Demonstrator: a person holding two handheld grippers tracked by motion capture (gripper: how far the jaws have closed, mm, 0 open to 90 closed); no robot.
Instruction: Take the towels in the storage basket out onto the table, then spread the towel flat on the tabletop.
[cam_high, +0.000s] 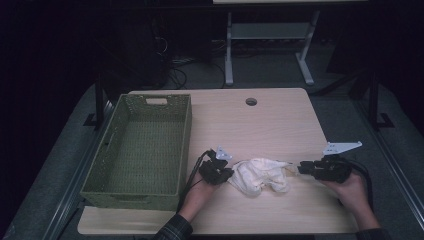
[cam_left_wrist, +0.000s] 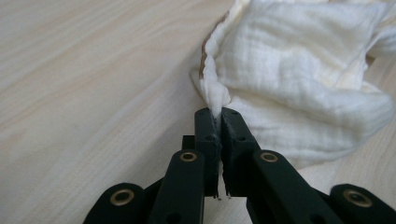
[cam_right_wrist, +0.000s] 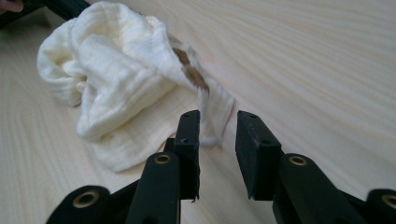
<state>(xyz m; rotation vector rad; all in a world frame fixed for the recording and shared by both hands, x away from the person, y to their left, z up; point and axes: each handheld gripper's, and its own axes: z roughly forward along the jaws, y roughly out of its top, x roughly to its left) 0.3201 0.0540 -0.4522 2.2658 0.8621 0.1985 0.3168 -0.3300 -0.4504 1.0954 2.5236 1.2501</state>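
Note:
A crumpled white cloth (cam_high: 260, 175) lies on the wooden table near its front edge, between my two grippers. My left gripper (cam_high: 227, 175) is at the cloth's left end, and in the left gripper view its jaws (cam_left_wrist: 219, 116) pinch a fold of the cloth (cam_left_wrist: 299, 84) between the pads. My right gripper (cam_high: 300, 169) is at the cloth's right end. In the right gripper view its jaws (cam_right_wrist: 217, 126) stand apart, with a thin corner of the cloth (cam_right_wrist: 116, 74) lying on the table just ahead of the gap. A brown stain (cam_right_wrist: 191, 72) marks that corner.
A green woven basket (cam_high: 185, 145) stands on the left part of the table, close to my left gripper. A round cable hole (cam_high: 251, 101) sits near the far edge. Bare wood stretches behind and to the right of the cloth.

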